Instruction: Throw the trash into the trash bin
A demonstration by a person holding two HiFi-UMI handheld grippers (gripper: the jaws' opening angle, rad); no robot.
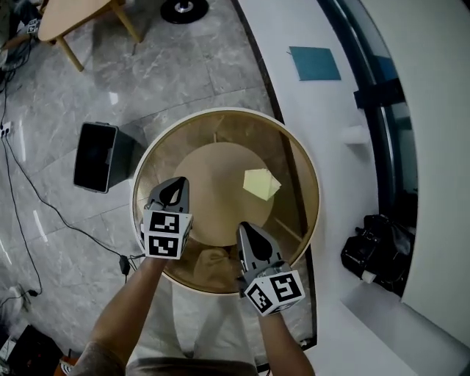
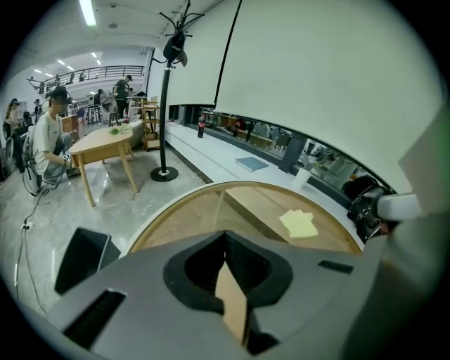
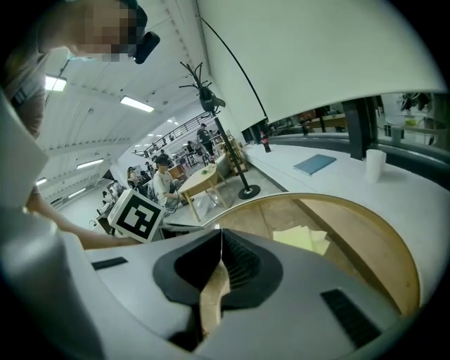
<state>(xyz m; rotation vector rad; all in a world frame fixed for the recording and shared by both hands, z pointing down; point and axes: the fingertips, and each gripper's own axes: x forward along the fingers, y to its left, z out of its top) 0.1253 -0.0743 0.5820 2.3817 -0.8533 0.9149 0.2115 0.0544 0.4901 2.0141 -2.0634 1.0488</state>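
Observation:
My left gripper and right gripper hover side by side over the near part of a round, white-rimmed table. Each is shut on a scrap of brown paper: a flat strip in the left jaws, a crumpled piece in the right. A yellow sheet of paper lies on the table ahead of both grippers. The black trash bin stands on the floor to the table's left.
A curved white counter on the right carries a blue book, a white cup and a black bag. A wooden table and a coat stand's base are farther off. Cables cross the floor at left. People sit in the background.

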